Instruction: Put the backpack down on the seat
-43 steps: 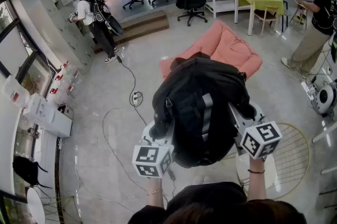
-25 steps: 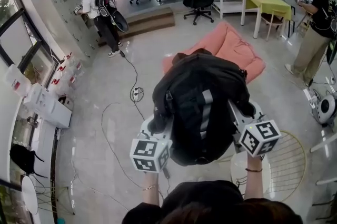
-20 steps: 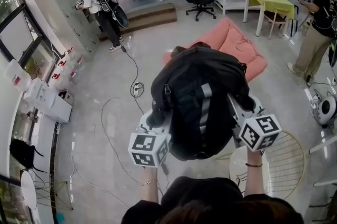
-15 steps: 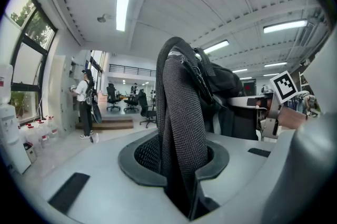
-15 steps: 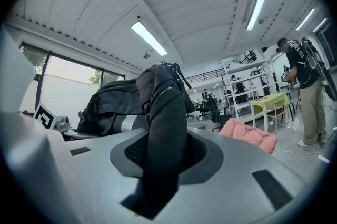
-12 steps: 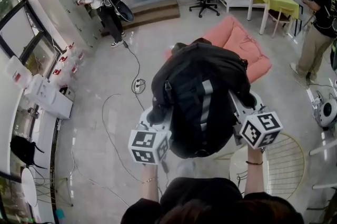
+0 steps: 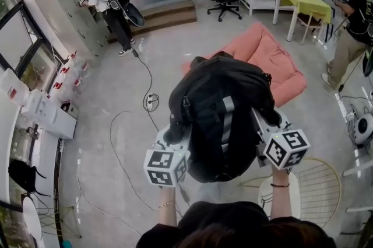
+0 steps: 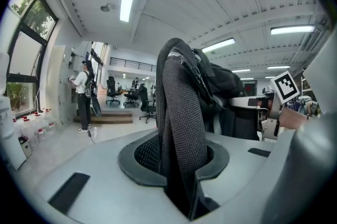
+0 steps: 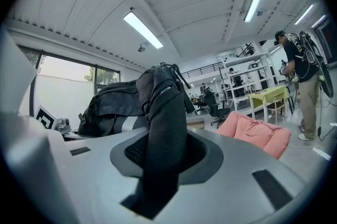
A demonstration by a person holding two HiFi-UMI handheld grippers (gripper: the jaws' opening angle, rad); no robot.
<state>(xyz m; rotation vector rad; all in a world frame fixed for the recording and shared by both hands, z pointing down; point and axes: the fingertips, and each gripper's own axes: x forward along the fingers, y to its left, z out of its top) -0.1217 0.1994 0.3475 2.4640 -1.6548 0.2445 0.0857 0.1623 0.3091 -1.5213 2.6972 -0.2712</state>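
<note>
The left gripper (image 7: 173, 137) and the right gripper (image 7: 269, 123) hold the black backpack (image 7: 218, 112) in the air, short of the pink cushion seat (image 7: 285, 69).
Head view: the black backpack hangs between the two grippers in front of the person, above the grey floor (image 7: 116, 101); the pink cushion seat lies on the floor just beyond it. Left gripper view: the jaws stand narrow, clamped on a black mesh strap (image 8: 181, 133) that rises towards the pack. Right gripper view: the jaws are likewise narrow, pinched on a dark padded strap (image 9: 163, 133); the pack's body shows to the left and the pink cushion seat to the right, apart from it.
</note>
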